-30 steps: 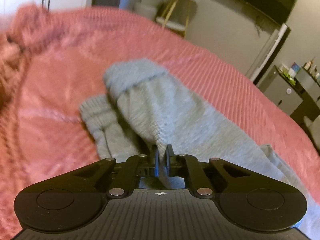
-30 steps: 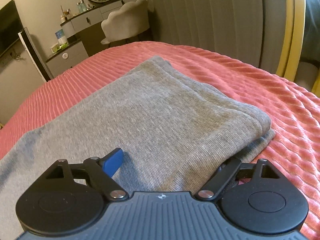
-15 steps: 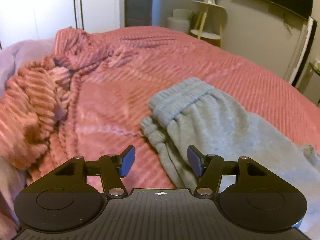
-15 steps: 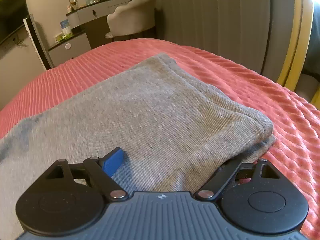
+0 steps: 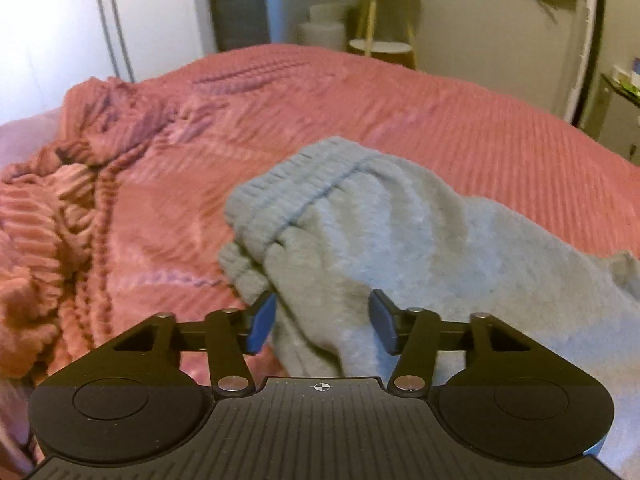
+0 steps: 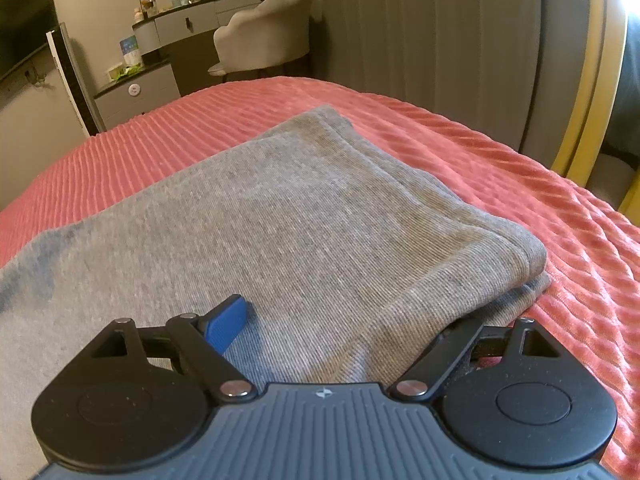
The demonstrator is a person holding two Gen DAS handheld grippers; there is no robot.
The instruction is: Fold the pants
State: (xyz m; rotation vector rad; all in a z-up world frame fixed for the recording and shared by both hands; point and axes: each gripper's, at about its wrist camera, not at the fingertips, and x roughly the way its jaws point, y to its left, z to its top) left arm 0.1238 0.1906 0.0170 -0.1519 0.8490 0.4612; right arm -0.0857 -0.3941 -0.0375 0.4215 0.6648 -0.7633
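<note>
The left gripper [image 5: 322,316] hovers open over grey pants [image 5: 400,240] on a pink bed [image 5: 440,120], the ribbed cuffs [image 5: 296,196] just ahead, legs running back to its right. The right gripper [image 6: 340,320], also open (one finger hidden beneath cloth), straddles the folded end's near corner [image 6: 500,264]; left sits nearer the cuffs

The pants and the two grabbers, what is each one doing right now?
Pants: folded over, lying on the bed, cuffs bunched.
Left gripper: open, fingers on either side of a pant leg.
Right gripper: open, one finger on top of the pants, the other hidden under their edge.
Blanket: rumpled, pushed aside.
</note>
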